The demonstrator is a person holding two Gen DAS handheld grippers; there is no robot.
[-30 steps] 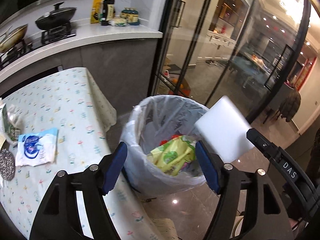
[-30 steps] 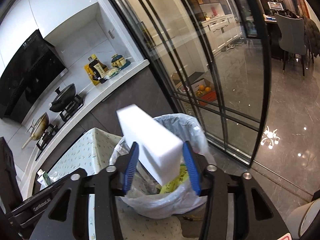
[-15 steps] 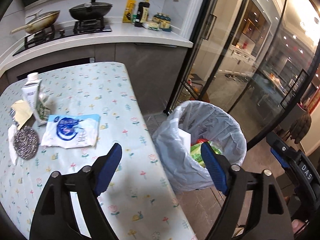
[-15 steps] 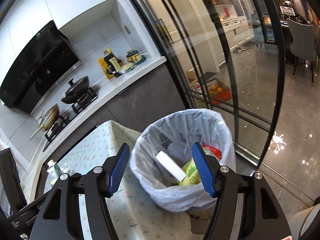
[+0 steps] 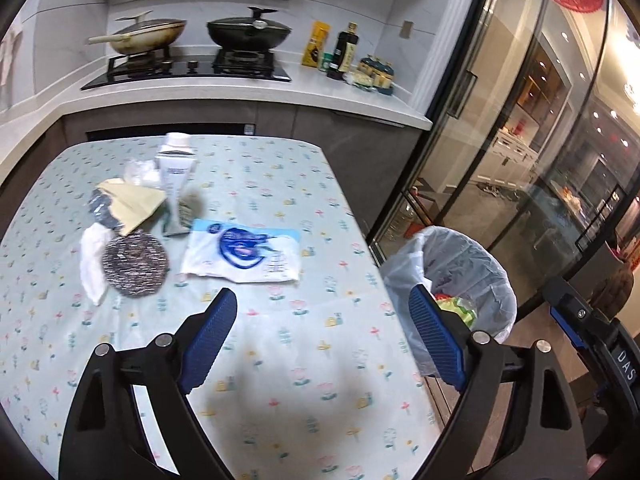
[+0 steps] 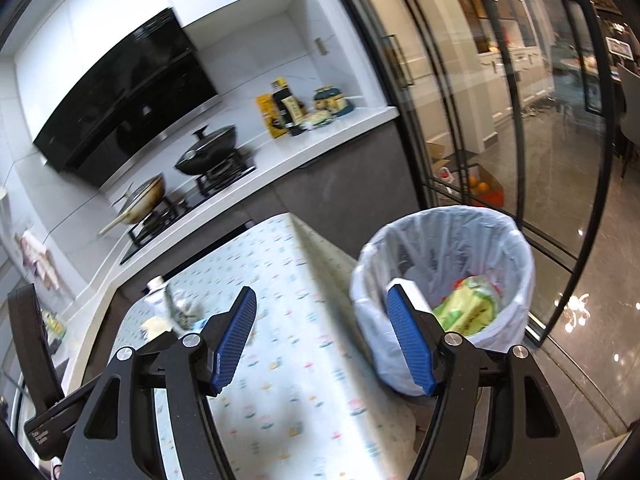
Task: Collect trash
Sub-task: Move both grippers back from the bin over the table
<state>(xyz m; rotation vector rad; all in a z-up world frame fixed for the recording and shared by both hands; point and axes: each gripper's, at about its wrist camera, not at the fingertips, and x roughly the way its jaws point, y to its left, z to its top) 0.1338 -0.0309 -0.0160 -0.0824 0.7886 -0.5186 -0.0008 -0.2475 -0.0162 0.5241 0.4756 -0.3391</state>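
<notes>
My left claw (image 5: 324,338) is spreading wider with nothing between its blue pads, hanging over the flowered table (image 5: 280,400). My right claw (image 6: 322,340) is opening too, also empty, above the table's edge. On the table beyond my left claw lie a blue-and-white wrapper (image 5: 244,254), a steel scourer (image 5: 134,264), a yellow paper (image 5: 132,202) and a white carton (image 5: 176,172). Just beside the table stands the bin (image 6: 444,264), lined with a bag, holding a white block (image 6: 412,294) and green packaging (image 6: 468,308).
</notes>
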